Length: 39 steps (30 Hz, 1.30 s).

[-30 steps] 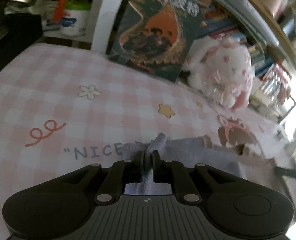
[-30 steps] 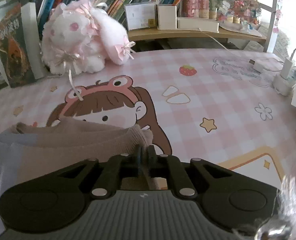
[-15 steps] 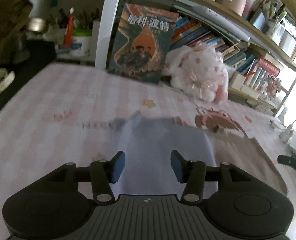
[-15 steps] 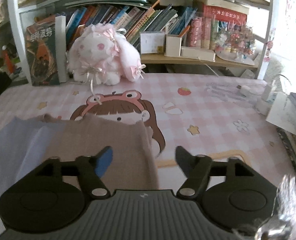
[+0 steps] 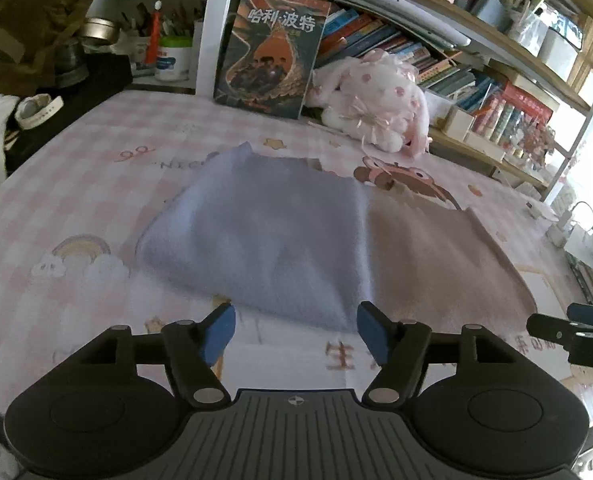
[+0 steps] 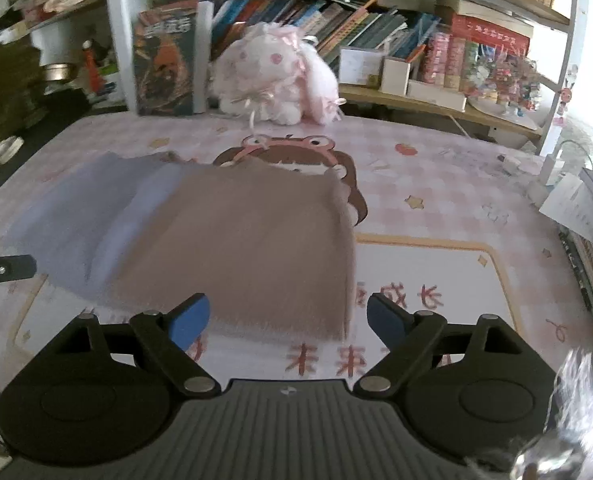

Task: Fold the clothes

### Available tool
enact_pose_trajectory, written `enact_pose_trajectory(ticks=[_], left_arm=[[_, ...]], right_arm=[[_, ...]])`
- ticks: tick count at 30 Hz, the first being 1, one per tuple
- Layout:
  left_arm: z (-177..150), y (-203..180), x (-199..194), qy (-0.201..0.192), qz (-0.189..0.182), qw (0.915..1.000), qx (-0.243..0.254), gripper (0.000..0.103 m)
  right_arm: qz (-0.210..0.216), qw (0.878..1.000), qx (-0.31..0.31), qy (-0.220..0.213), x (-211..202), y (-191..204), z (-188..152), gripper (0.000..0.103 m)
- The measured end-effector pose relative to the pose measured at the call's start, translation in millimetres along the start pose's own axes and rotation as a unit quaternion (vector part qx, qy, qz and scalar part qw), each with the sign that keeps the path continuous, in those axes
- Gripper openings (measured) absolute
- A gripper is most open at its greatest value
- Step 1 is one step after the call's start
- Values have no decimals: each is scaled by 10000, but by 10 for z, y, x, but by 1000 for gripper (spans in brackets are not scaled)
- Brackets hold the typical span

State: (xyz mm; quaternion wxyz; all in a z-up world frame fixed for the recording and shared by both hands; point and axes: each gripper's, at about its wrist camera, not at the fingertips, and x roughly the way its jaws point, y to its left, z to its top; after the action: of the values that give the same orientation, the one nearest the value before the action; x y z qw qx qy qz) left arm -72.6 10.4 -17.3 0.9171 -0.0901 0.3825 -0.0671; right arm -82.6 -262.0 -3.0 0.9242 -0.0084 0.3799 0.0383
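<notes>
Pink-checked and printed with cartoons, the surface (image 5: pixel 76 168) now carries the whole garment (image 5: pixel 280 240), where a second ago each gripper pinched a far corner of it. The cloth has been let go and lies folded in the middle of the surface, in front of the plush rabbit (image 5: pixel 376 104) and the upright book (image 5: pixel 270 48). That reads as one fold laid down and released, so a further fold or a smoothing pass is probably next.

The garment is soft fleece in two colours: a lavender half on the left and a taupe half (image 6: pixel 248 248) on the right, meeting along a straight seam. It lies fairly flat, its near edge a little uneven and fuzzy, the far left corner slightly peaked.

The left gripper (image 5: pixel 295 332) has drawn back to the near edge, its jaws opening wide with nothing between them. The right gripper (image 6: pixel 288 320) likewise hangs back from the taupe edge, jaws opening, empty.
</notes>
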Motion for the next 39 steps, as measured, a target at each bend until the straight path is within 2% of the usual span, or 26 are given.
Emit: enact_pose_trajectory(ticks=[7, 15, 18, 22, 34, 39], left_arm=[[-258, -86, -201, -28, 221, 9996, -155, 78], [-357, -91, -258, 48, 282, 9996, -90, 79], [-333, -51, -225, 51, 254, 9997, 32, 83], [-265, 25, -158, 160, 166, 9997, 103, 83], [-55, 279, 46, 416, -60, 9985, 359, 83], [19, 411, 160, 608, -285, 9975, 234, 83]], right_arm=[[104, 9999, -48, 85, -182, -4, -249, 88], [26, 9997, -39, 253, -264, 52, -421, 94], [-25, 9996, 23, 284, -260, 93, -433, 95], [-227, 9992, 133, 309, -225, 192, -409, 95], [-370, 9976, 416, 408, -75, 431, -290, 95], [-419, 9972, 388, 478, 2, 559, -239, 95]])
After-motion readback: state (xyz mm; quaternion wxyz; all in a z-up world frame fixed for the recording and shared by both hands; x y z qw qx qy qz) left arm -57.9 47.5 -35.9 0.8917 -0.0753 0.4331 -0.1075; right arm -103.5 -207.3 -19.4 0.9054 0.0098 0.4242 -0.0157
